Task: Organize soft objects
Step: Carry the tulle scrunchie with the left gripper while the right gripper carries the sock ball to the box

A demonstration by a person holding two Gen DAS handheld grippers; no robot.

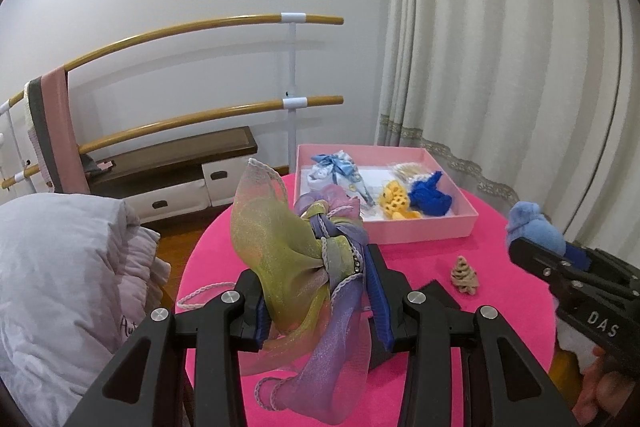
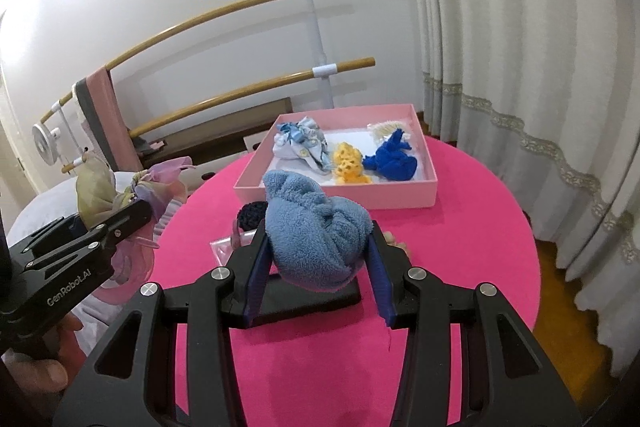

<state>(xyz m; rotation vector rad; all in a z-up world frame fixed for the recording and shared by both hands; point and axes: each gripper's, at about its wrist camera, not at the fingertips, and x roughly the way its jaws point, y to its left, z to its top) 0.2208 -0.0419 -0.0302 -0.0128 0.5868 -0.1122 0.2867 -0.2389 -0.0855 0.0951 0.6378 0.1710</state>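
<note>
My left gripper is shut on a sheer green, pink and purple gauze bow, held above the round pink table. My right gripper is shut on a light blue terry cloth bundle, held above the table; it also shows in the left wrist view. A pink box at the far side holds a pale blue bow, a yellow knit piece, a dark blue cloth and a cream item.
A small beige knitted cone lies on the table. A dark navy crochet piece and a clear plastic bag lie near the right gripper. A black block sits under it. Curtains hang at right; bedding lies at left.
</note>
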